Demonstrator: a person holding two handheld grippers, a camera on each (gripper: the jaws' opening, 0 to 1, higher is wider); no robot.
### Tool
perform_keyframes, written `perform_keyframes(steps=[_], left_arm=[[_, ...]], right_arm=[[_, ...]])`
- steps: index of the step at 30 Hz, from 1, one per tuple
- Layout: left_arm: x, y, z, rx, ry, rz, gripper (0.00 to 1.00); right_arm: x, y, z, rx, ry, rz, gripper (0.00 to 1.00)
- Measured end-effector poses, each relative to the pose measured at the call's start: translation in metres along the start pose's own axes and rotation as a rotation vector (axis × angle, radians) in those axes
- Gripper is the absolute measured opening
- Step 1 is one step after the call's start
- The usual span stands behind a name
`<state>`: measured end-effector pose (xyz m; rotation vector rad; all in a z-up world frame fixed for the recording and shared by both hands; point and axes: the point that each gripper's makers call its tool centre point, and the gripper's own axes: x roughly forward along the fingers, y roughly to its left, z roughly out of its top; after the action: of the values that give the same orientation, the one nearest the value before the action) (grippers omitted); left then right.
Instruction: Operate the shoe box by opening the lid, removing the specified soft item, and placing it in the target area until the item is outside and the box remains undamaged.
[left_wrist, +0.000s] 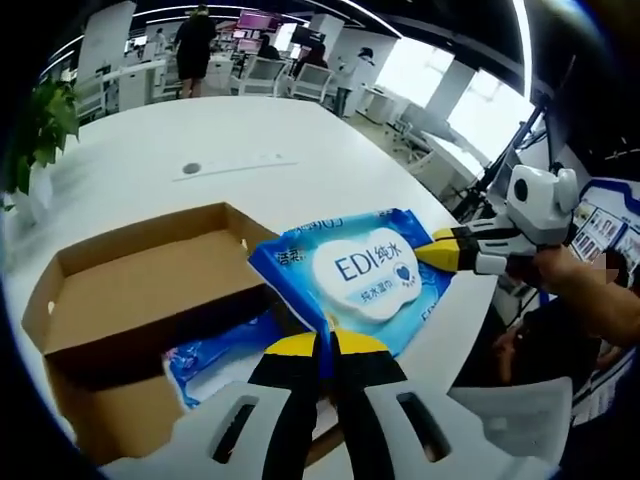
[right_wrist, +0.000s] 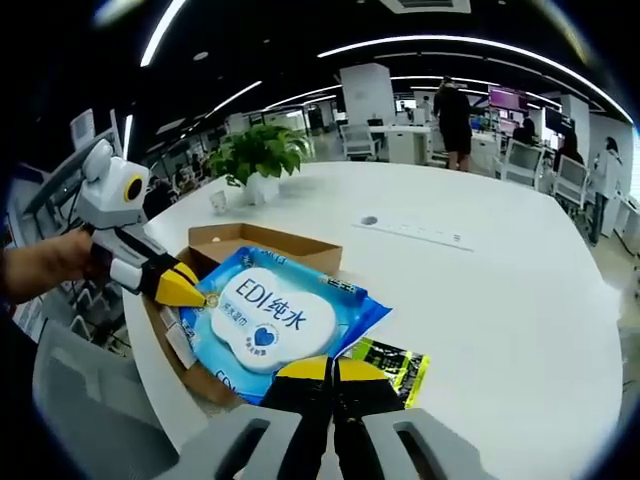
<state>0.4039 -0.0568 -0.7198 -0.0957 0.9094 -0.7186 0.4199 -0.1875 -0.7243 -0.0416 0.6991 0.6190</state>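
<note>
Now the blue wipes pack (left_wrist: 365, 275) hangs above the open shoe box (left_wrist: 150, 290), held from two ends at once. In the left gripper view, the left gripper (left_wrist: 327, 348) rises from six o'clock with its yellow-tipped jaws pressed together on the pack's near edge, pinching the wrapper. Over at three o'clock, the right gripper (left_wrist: 440, 250) comes in with a hand (left_wrist: 560, 268) behind it, its yellow tips closed on the pack's far corner.

Switch to the right gripper view and the pack (right_wrist: 270, 320) reads the same: the right gripper (right_wrist: 327, 368) clamps its near edge at six o'clock, while the left gripper (right_wrist: 190, 290) bites the corner at nine o'clock. The shoe box (right_wrist: 265, 242) sits just behind and under the pack, cardboard flaps up, near the table's edge. A green and black packet (right_wrist: 395, 365) lies on the white table (right_wrist: 500, 300) just beside the pack, at five o'clock.

Back in the left gripper view, another blue package (left_wrist: 215, 360) lies inside the box under the lifted one. A potted plant (right_wrist: 260, 160) stands beyond the box at eleven o'clock.
</note>
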Motion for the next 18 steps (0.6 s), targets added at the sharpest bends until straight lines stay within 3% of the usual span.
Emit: perform_keyframes(steps=[10,18], left_arm=[[0.018,-0.014,0.0,0.017,0.009,-0.012,0.01],[0.035,-0.013,-0.001,-0.008,0.0,-0.007,0.01]], right_arm=[[-0.008,-0.02,-0.009,0.009,0.005,-0.023,0.0],[-0.004,-0.033,-0.018,0.032,0.013,-0.043,0.0]])
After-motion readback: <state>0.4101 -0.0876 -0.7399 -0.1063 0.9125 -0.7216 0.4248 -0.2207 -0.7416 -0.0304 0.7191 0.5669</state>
